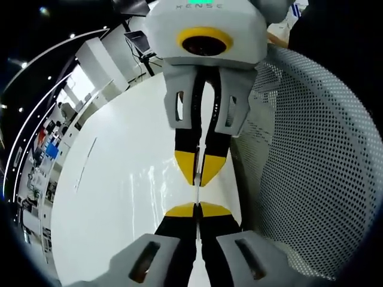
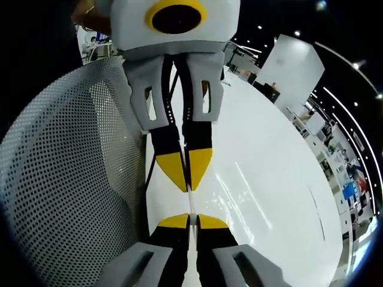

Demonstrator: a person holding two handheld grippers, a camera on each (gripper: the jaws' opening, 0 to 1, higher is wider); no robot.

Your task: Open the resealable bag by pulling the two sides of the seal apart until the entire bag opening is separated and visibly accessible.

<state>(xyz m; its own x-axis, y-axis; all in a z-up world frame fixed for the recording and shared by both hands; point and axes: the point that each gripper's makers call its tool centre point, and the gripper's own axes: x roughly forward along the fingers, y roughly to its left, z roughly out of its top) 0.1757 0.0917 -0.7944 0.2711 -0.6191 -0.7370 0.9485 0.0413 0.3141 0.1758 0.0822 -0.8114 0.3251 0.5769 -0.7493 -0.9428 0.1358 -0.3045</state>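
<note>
Yellow-tipped and nose to nose over a glossy white table. In the left gripper view, looking along the left gripper from below, pads pressed narrow with barely a slit between them, clamped on the resealable bag, seen here only as a thin pale strip, edge-on, running straight up between the tips. Coming down from the top, facing it, the right gripper, also pinched tight on that same strip, tips just apart from the left's. Same meeting in the right gripper view, mirrored: strip stretched between the two pairs of yellow pads. Cannot tell whether the seal is parted anywhere along it. Close alongside, curving round, a white perforated basket, standing on the table just beside the grippers.
</note>
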